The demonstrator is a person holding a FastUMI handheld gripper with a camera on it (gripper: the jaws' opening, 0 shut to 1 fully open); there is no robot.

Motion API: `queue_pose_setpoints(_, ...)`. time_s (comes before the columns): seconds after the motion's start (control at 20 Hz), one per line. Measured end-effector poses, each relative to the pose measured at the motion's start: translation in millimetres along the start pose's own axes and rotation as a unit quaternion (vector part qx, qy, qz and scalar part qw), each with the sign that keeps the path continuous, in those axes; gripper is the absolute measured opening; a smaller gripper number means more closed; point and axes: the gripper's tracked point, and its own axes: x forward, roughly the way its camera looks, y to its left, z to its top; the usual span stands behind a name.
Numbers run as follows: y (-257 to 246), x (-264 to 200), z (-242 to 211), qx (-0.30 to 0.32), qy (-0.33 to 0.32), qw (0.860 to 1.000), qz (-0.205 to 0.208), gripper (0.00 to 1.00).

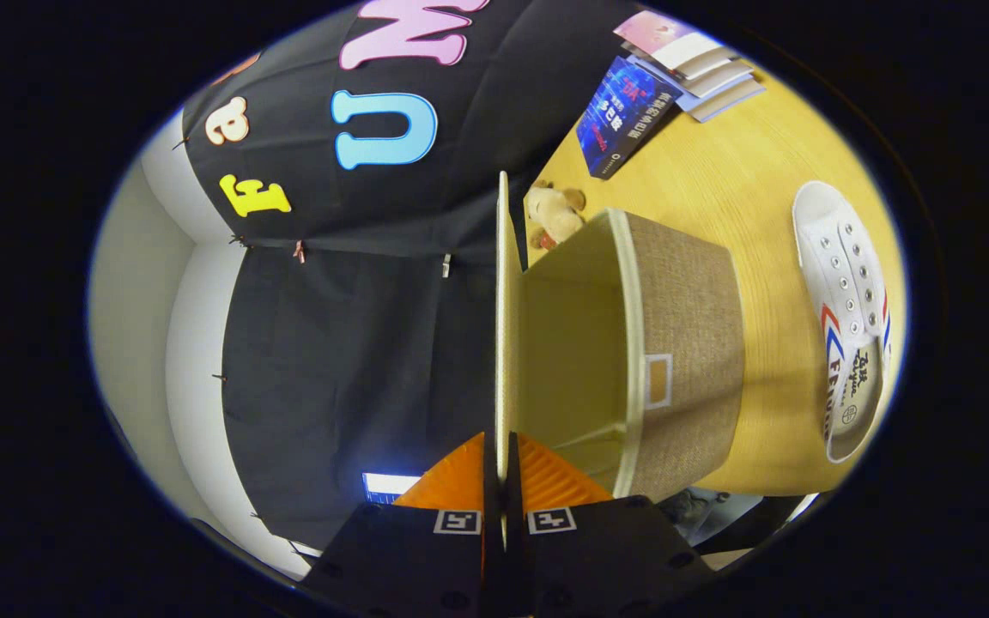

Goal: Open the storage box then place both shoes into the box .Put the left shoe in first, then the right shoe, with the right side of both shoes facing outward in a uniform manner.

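Your hand-held gripper [503, 481] clamps the thin cream lid [503, 318] of the beige fabric storage box [683, 343] | mid-worktop | lid light, floppy; pinch its edge | white canvas shoe [846, 318] beyond: soft, heel-grab.

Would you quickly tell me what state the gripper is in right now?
Gripper: closed, its jaws pinching the edge of the storage box lid, which stands lifted with the box open.
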Motion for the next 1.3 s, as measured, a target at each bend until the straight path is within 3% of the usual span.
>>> queue_pose_setpoints(0.4, 74, 41, 3, -0.023, 0.001, 1.000, -0.013, 0.05)
queue_pose_setpoints(0.8, 144, 130, -16, -0.057, 0.016, 0.998, -0.002, 0.07)
queue_pose_setpoints(1.3, 124, 262, -70, -0.132, 0.058, 0.989, -0.034, 0.08)
